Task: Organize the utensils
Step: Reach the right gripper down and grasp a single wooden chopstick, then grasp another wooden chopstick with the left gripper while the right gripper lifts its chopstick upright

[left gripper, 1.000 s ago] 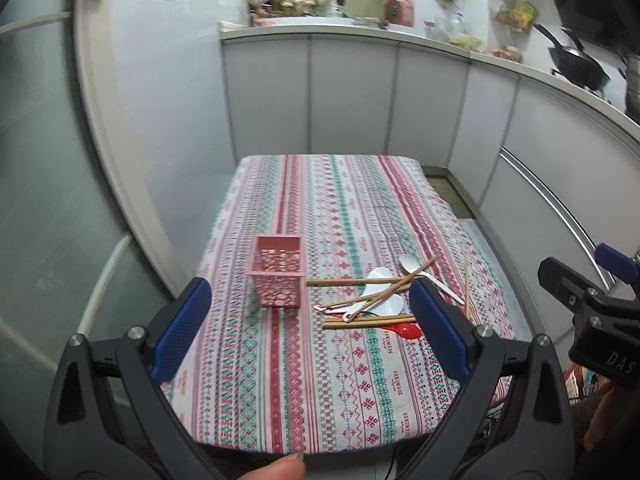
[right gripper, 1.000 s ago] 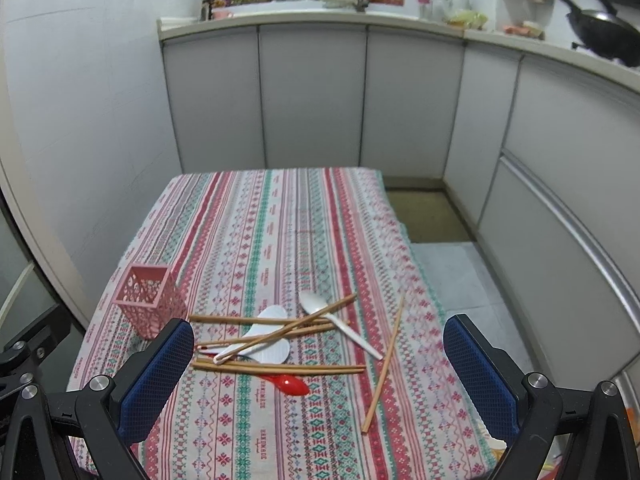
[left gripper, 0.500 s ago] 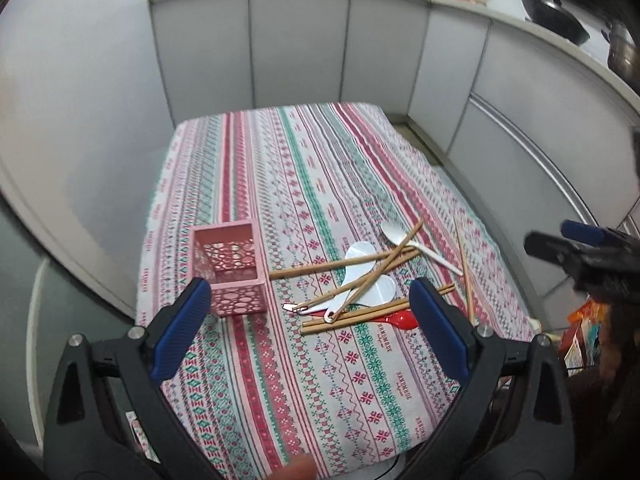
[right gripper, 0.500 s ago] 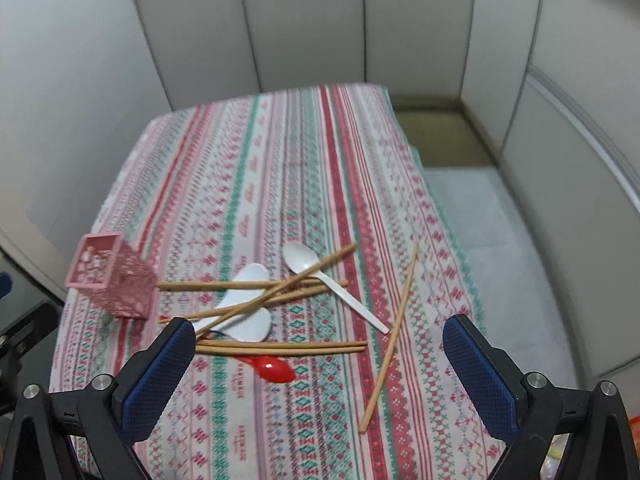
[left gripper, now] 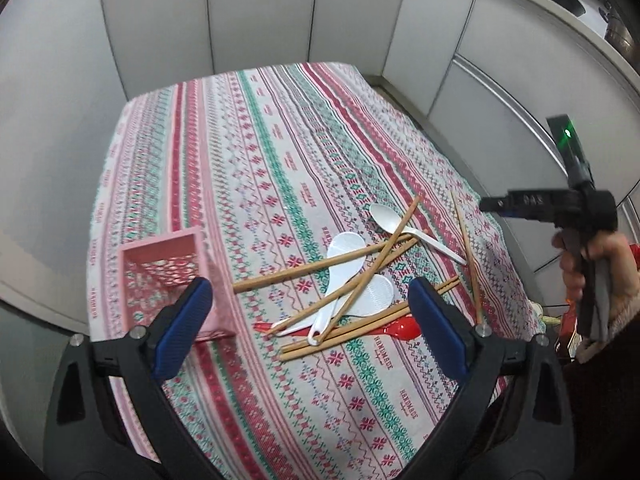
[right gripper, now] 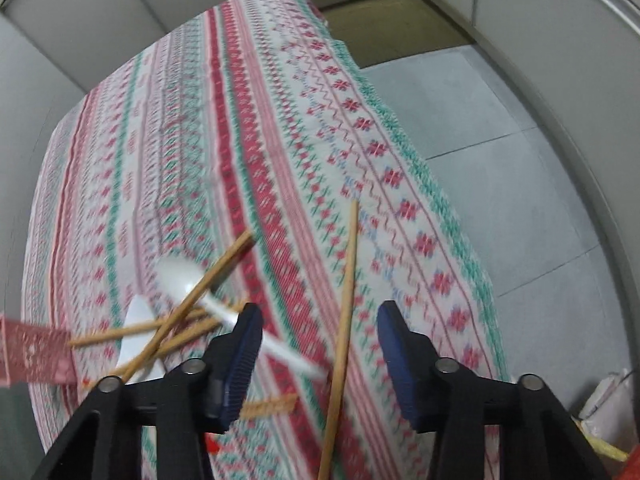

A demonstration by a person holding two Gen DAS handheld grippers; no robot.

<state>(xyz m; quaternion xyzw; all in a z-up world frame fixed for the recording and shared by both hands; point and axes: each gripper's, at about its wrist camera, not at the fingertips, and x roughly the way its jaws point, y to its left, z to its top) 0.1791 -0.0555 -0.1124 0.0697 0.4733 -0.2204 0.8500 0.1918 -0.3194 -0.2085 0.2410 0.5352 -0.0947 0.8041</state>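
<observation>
We had right gripper [right gripper: 318, 354] fingers half-spread, closing around the lone chopstick [right gripper: 345, 300], unpinched; left gripper [left gripper: 308, 328] spread. Chopstick could roll off the desk [left gripper: 256, 168].

Pink basket [left gripper: 176, 280], red/green striped tablecloth [left gripper: 280, 152], white spoons [left gripper: 384, 216], red spoon [left gripper: 404, 328]
</observation>
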